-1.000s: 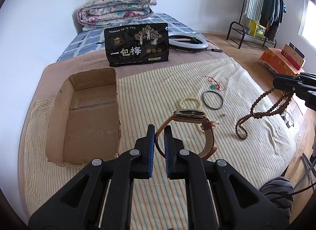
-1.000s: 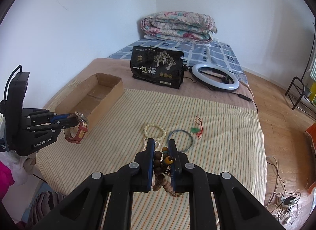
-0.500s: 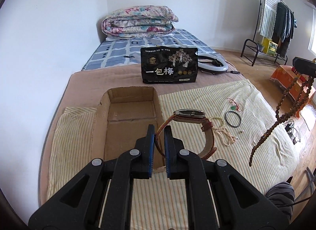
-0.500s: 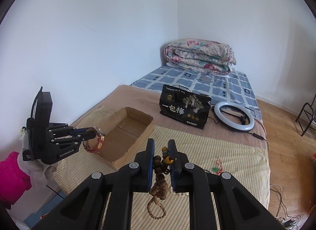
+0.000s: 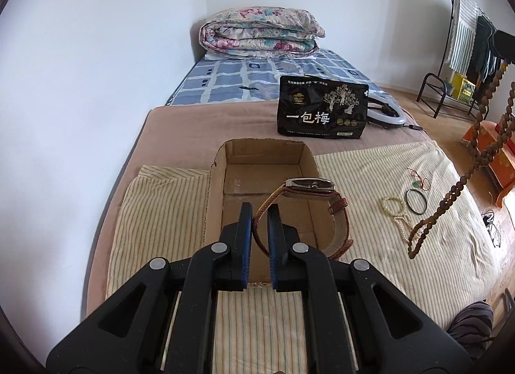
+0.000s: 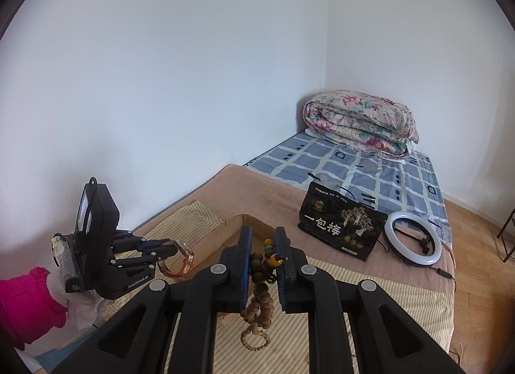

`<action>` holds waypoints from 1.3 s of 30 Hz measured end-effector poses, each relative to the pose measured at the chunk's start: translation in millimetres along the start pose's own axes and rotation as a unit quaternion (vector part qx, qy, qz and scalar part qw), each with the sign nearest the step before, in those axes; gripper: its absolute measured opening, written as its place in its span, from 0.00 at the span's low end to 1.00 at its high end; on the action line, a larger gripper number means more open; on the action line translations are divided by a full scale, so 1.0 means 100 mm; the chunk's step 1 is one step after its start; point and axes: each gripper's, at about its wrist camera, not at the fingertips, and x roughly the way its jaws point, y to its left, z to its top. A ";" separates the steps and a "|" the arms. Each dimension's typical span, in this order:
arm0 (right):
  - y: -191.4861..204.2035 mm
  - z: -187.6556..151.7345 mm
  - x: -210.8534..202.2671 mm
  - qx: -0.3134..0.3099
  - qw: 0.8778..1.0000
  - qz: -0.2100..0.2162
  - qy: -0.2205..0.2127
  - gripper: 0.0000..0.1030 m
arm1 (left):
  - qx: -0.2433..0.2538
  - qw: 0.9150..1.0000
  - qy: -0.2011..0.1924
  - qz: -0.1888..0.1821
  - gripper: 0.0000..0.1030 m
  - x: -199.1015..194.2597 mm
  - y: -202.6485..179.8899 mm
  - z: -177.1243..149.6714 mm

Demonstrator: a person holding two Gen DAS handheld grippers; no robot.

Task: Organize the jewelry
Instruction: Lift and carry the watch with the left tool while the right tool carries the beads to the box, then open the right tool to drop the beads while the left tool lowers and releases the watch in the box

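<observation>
My left gripper (image 5: 259,213) is shut on the brown strap of a wristwatch (image 5: 310,185), which hangs in the air over the open cardboard box (image 5: 215,181). The right gripper (image 6: 262,239) is shut on a long strand of brown wooden beads (image 6: 257,290) that dangles below it. That bead strand (image 5: 463,177) shows in the left wrist view at the far right, hanging above the striped cloth (image 5: 370,174). On the cloth lie a pale bead bracelet (image 5: 391,205), a dark bangle (image 5: 416,201), a pearl strand (image 5: 402,224) and a red cord with a green pendant (image 5: 418,181). The left gripper (image 6: 167,247) with the watch (image 6: 183,261) appears at the left of the right wrist view.
A black snack bag (image 5: 322,110) stands behind the box, a ring light (image 6: 413,239) beside it. A folded floral quilt (image 5: 260,33) lies at the head of the bed. A clothes rack (image 5: 463,52) stands far right. A pink garment (image 6: 25,303) is at the bed's near corner.
Both grippers have risen and swung left toward the box. The watch, earlier over the striped cloth, now hangs over the box. The bead strand has lifted clear of the cloth.
</observation>
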 end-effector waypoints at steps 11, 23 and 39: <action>0.14 0.28 0.39 0.000 1.000 0.018 -0.005 0.12 | -0.017 1.000 0.015 0.003 0.07 0.22 0.25 -0.02; 0.19 0.36 0.92 0.001 0.999 0.028 0.016 0.12 | -0.021 0.999 0.033 -0.002 0.07 0.46 0.32 -0.07; 0.02 -0.16 1.99 0.039 0.993 0.030 0.105 0.12 | -0.029 0.997 0.075 -0.009 0.07 0.93 0.31 -0.26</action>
